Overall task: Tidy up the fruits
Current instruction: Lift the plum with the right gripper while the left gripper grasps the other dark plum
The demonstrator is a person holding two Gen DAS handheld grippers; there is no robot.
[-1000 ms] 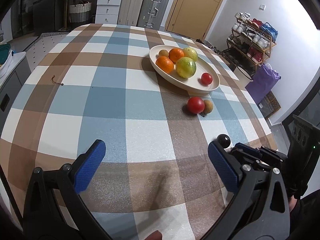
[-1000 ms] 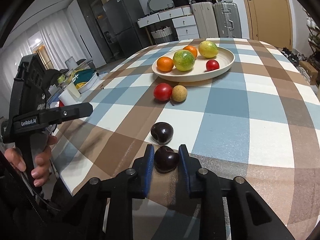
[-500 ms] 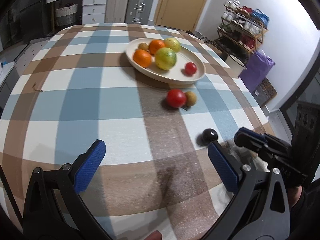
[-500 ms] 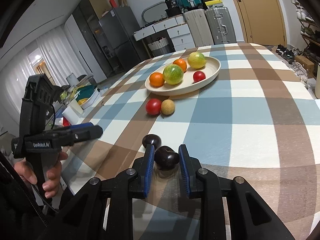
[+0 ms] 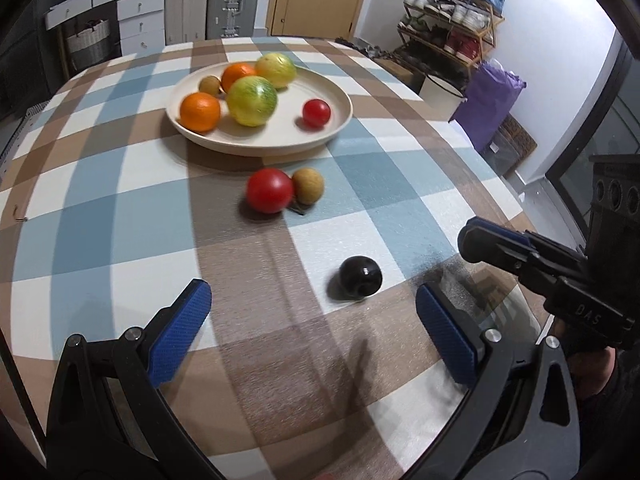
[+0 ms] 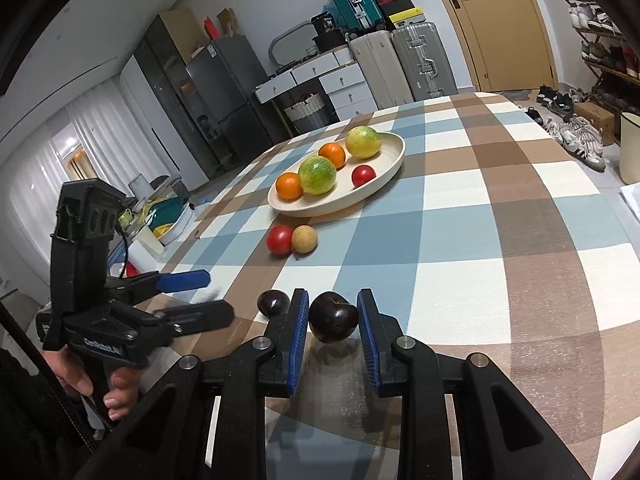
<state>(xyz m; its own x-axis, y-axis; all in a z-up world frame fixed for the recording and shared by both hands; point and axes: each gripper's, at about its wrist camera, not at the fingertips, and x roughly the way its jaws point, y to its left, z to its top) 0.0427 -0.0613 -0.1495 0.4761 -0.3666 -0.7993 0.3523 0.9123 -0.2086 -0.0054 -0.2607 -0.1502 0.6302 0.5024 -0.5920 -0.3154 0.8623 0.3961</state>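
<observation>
My right gripper (image 6: 333, 312) is shut on a dark plum (image 6: 333, 317) and holds it above the checked tablecloth. A second dark plum (image 5: 360, 276) (image 6: 273, 303) lies on the cloth just ahead of my open, empty left gripper (image 5: 312, 312), between its fingers' line. A red tomato (image 5: 269, 190) (image 6: 279, 239) and a tan round fruit (image 5: 307, 185) (image 6: 304, 239) lie together in front of the cream plate (image 5: 340, 120) (image 6: 394, 160). The plate holds two oranges, two yellow-green fruits, a small red tomato and a small brown fruit.
The table edge runs close on the right in the left wrist view, with a shoe rack (image 5: 452, 36), a white bucket (image 5: 442, 90) and a purple bag (image 5: 490, 108) beyond. Suitcases (image 6: 400, 64), drawers and a fridge (image 6: 224, 96) stand behind the table.
My right gripper has lifted the plum off the cloth. My left gripper has moved forward and right, toward the plum lying on the cloth, and it stays open.
</observation>
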